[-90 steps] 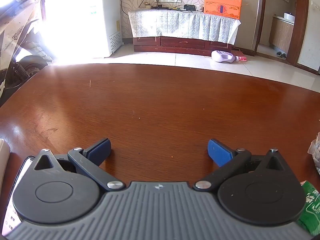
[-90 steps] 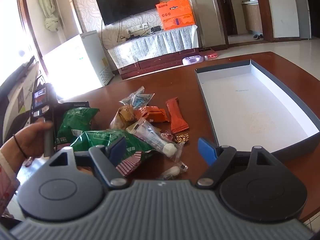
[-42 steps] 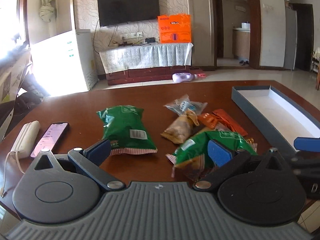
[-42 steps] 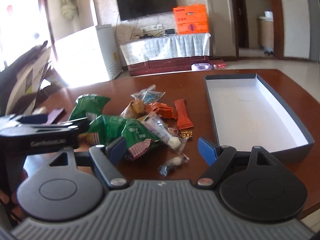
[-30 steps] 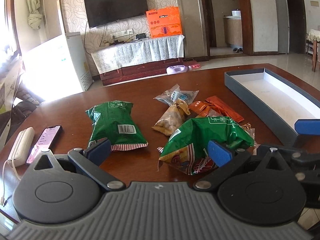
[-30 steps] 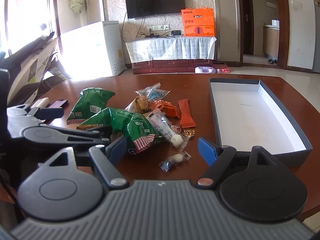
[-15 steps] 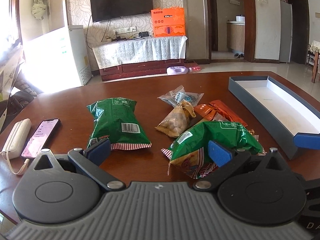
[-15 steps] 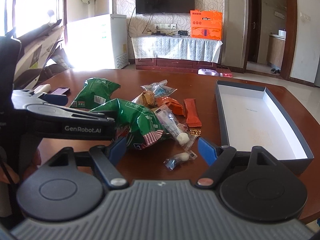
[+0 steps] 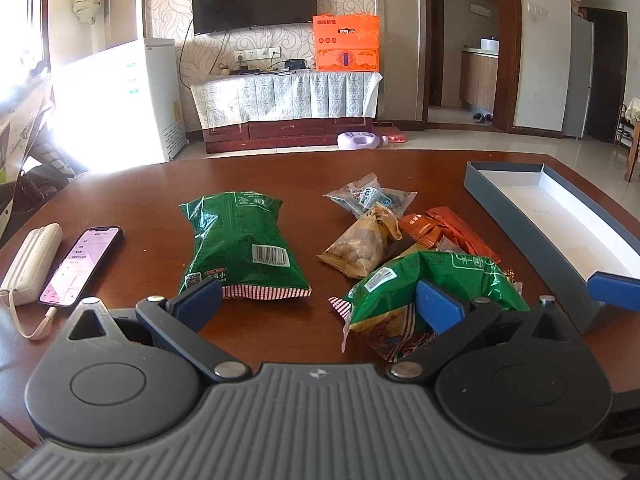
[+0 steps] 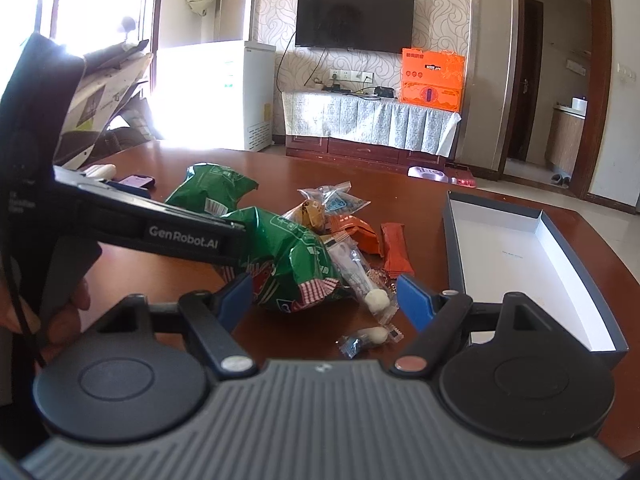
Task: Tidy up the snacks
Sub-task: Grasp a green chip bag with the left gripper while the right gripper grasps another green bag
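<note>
Both grippers, left gripper [image 9: 318,294] & right gripper [image 10: 324,296], gape wide, holding nothing, hovering low over the crinkly green foil snack bags [image 9: 240,240]. Loose wrappers sit at 1 o'clock. Shallow grey cardboard box w/ white inside [image 9: 560,216] lies at 2 o'clock, prob. the drop spot.

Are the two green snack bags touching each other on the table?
Apart. The left wrist view shows bare table between the flat green bag and the crumpled green bag.
</note>
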`<state>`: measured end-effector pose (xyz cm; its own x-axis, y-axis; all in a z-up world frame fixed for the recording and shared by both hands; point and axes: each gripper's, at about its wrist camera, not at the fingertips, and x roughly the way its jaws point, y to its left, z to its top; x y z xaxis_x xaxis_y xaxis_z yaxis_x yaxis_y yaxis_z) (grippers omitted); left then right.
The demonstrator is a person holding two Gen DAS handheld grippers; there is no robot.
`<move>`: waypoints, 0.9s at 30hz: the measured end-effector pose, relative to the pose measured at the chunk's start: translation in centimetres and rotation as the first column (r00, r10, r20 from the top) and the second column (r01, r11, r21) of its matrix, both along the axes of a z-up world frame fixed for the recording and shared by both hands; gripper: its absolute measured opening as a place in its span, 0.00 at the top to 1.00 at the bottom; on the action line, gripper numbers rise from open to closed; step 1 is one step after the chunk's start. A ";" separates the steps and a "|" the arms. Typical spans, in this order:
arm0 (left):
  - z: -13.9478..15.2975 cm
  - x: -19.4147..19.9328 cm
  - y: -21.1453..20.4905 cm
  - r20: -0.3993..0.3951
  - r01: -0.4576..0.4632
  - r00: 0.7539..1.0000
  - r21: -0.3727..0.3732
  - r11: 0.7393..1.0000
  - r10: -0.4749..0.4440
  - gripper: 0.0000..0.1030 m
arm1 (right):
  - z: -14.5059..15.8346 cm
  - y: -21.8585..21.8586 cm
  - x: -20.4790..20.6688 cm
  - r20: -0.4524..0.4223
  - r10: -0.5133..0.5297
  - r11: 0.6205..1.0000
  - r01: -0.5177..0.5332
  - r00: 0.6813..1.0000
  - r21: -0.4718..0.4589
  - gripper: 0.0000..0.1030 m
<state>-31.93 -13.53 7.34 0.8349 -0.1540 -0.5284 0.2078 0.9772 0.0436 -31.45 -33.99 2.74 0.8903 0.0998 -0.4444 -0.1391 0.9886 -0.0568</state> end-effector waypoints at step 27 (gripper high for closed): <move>-1.3 9.1 2.1 0.039 -0.086 0.996 0.092 0.992 0.082 0.00 | -1.5 4.1 6.8 -0.100 0.116 0.986 -0.127 0.988 -0.110 0.22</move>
